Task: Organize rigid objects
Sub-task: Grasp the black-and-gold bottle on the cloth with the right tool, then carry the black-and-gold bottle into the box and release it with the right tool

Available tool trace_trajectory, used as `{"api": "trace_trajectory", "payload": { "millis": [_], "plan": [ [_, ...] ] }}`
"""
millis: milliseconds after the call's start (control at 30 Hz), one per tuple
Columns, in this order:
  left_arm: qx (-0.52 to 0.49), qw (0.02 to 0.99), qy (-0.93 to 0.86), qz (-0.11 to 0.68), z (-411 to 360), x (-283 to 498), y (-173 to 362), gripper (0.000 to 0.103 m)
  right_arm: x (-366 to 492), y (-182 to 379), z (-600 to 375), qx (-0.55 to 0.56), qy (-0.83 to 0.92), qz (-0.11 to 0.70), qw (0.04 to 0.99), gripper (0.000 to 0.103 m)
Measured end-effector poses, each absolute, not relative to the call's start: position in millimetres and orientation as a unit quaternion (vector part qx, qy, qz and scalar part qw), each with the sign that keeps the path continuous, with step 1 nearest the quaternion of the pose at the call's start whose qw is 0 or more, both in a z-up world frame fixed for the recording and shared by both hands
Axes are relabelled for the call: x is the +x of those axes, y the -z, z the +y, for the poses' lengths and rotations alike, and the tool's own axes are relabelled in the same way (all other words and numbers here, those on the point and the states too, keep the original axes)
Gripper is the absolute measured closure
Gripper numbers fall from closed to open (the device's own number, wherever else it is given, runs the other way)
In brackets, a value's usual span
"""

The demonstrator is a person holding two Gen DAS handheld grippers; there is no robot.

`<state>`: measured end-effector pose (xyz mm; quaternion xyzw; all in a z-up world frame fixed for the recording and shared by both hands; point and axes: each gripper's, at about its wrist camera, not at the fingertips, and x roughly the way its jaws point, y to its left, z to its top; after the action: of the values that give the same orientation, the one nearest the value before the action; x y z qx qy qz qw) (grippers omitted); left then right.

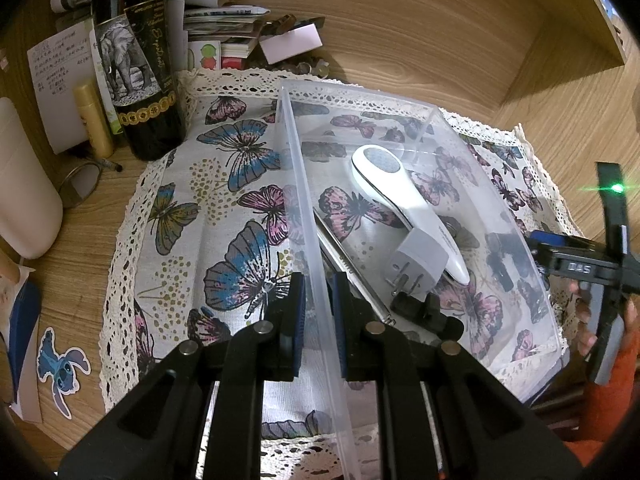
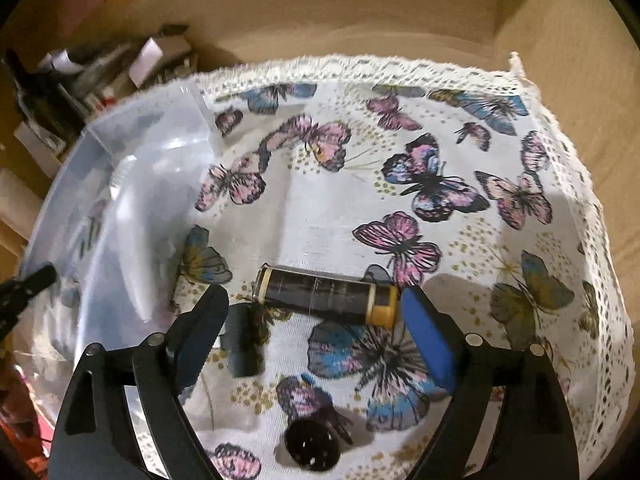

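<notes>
My left gripper (image 1: 318, 312) is shut on the left wall of a clear plastic box (image 1: 296, 168) that stands on a butterfly cloth (image 1: 224, 208). Inside the box lie a white handheld device (image 1: 400, 196), a grey plug adapter (image 1: 418, 264), a small black piece (image 1: 428, 314) and a thin metal rod (image 1: 340, 256). My right gripper (image 2: 314, 300) points down at the cloth (image 2: 460, 152) with its jaws wide open. A dark tube with a gold cap (image 2: 326, 294) lies flat between its fingertips; the blue right pad (image 2: 428, 340) is close to the cap.
A wine bottle (image 1: 136, 60), a gold tube (image 1: 94, 120), a white container (image 1: 24, 184) and stacked papers (image 1: 224, 20) crowd the back left. Near the right gripper lie a short black cylinder (image 2: 242, 344) and a round black object (image 2: 312, 452). Wooden walls close in behind.
</notes>
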<state>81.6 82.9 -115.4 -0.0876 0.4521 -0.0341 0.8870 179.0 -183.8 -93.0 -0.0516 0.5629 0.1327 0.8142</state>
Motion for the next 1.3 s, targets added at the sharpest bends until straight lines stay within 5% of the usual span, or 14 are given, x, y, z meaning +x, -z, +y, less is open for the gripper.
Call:
{"api": "trace_trajectory", "payload": {
  "millis": [400, 833, 1300],
  "plan": [
    [-0.087, 0.887, 0.037, 0.453, 84, 79, 117, 0.089, 184, 101, -189, -0.07, -0.113, 0.569, 0.812, 0.021],
    [-0.091, 0.886, 0.037, 0.453, 83, 78, 118, 0.089, 171, 31, -180, -0.063, -0.145, 0.488, 0.858, 0.021],
    [-0.09, 0.886, 0.037, 0.453, 84, 78, 118, 0.089, 169, 15, -97, -0.11, -0.248, 0.448, 0.852, 0.021]
  ]
}}
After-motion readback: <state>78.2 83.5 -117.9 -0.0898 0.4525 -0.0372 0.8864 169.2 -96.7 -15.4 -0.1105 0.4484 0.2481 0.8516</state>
